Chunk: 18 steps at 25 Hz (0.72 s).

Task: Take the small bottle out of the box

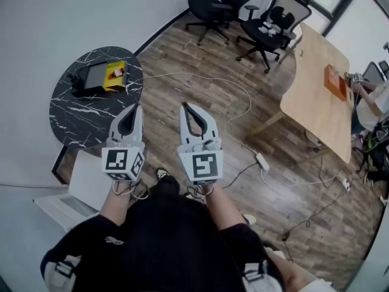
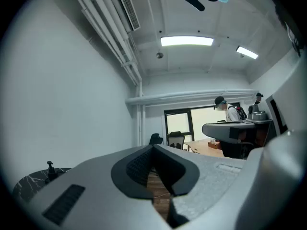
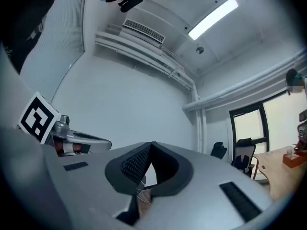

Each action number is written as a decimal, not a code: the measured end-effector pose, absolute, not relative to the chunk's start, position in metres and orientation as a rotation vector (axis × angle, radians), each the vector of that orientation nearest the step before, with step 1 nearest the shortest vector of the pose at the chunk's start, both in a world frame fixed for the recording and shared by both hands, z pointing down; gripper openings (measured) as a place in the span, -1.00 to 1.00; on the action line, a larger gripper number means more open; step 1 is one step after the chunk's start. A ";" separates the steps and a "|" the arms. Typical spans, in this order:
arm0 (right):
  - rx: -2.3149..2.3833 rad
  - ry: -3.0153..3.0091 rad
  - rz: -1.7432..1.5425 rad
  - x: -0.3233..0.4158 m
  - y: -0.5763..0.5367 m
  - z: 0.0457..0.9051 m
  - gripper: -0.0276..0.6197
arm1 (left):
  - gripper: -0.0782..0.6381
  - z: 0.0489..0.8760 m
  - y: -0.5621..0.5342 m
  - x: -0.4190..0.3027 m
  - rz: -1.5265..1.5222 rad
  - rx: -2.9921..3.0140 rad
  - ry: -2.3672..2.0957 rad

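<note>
Left gripper and right gripper closed, empty, near my body: reach not begun. Small bottle sits in yellow box, far left on marble table.

A small reddish bottle lies inside the open yellow box.

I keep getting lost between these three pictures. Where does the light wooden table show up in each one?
Head view: the wooden table is at the right, in the upper half.
Left gripper view: the table is small and far off, just right of centre.
Right gripper view: the table is low at the far right edge.
Shared landmark: the orange box lying on it shows in all three.
</note>
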State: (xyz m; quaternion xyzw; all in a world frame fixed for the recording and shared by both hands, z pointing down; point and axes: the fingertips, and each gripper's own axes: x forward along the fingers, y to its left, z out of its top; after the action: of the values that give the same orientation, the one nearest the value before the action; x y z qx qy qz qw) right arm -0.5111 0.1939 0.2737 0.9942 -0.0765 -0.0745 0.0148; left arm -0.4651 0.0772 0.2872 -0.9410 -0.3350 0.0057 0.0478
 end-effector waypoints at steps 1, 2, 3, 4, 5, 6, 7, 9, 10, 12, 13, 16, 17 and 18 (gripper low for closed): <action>3.097 -0.237 -0.236 -0.509 0.194 0.275 -0.93 | -0.79 0.289 0.078 -0.463 0.012 -2.868 -1.026; 3.099 -0.237 -0.240 -0.506 0.193 0.276 -0.93 | -0.79 0.292 0.078 -0.460 0.007 -2.866 -1.031; 3.098 -0.238 -0.243 -0.502 0.193 0.278 -0.93 | -0.79 0.295 0.079 -0.456 0.002 -2.864 -1.035; 3.097 -0.240 -0.245 -0.497 0.191 0.280 -0.93 | -0.79 0.299 0.079 -0.451 -0.006 -2.861 -1.039; 3.100 -0.244 -0.247 -0.491 0.189 0.283 -0.93 | -0.79 0.304 0.078 -0.447 -0.019 -2.858 -1.041; 3.109 -0.245 -0.248 -0.485 0.187 0.286 -0.93 | -0.79 0.310 0.076 -0.443 -0.036 -2.853 -1.042; 3.122 -0.242 -0.244 -0.480 0.185 0.291 -0.93 | -0.79 0.316 0.074 -0.439 -0.058 -2.848 -1.042; 3.144 -0.224 -0.218 -0.468 0.183 0.302 -0.93 | -0.79 0.327 0.070 -0.428 -0.100 -2.840 -1.044; 3.149 -0.214 -0.200 -0.460 0.183 0.308 -0.93 | -0.79 0.332 0.068 -0.421 -0.118 -2.837 -1.047; 3.144 -0.207 -0.159 -0.442 0.181 0.320 -0.93 | -0.79 0.339 0.065 -0.404 -0.143 -2.836 -1.055; 3.137 -0.211 -0.140 -0.431 0.180 0.325 -0.93 | -0.79 0.342 0.064 -0.393 -0.154 -2.839 -1.056; 3.119 -0.224 -0.096 -0.403 0.175 0.330 -0.93 | -0.78 0.347 0.058 -0.361 -0.176 -2.852 -1.062; 3.120 -0.221 -0.090 -0.394 0.175 0.330 -0.93 | -0.79 0.345 0.057 -0.350 -0.177 -2.854 -1.072; 3.124 -0.217 -0.088 -0.386 0.176 0.328 -0.93 | -0.78 0.344 0.057 -0.340 -0.177 -2.854 -1.085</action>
State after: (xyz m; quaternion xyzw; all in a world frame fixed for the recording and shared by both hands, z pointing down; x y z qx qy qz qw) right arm -0.3859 0.1758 0.3281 0.9972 -0.0692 -0.0281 0.0043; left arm -0.3405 0.0572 0.3436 -0.9324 -0.3543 -0.0579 0.0417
